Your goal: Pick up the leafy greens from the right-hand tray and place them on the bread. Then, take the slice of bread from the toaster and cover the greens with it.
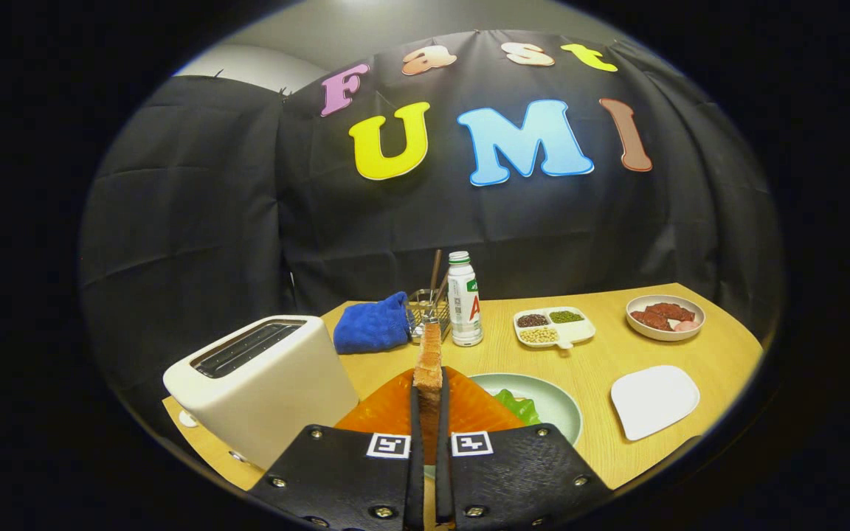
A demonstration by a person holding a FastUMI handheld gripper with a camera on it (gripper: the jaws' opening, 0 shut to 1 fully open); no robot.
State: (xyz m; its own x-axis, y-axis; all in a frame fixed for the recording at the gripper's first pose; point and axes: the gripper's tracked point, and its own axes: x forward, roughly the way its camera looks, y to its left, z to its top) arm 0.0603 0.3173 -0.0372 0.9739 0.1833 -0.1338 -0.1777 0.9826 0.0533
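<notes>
The jaws of the gripper (429, 413) were nearly closed, both fingers pressing on one slice of bread (429, 365) held upright on edge between them, lifted above the desk (602, 369). Directly beneath and beyond the slice lay one orange mat (388, 409). Just to its right sat one pale green plate (554, 398) with the leafy greens (517, 405) showing at its near edge; whether another slice lay under them was hard to tell, since the fingers hid that part. One white toaster (263, 383) stood to the left of the fingers, its slot looking empty. Farther back were one blue cloth (373, 323), one wire holder (429, 310) with what looked like two sticks in it, and one white bottle (464, 299). To the right sat one divided dish (554, 327) with three fillings, one bowl (665, 317) of reddish pieces, and one bare white square plate (654, 400).
</notes>
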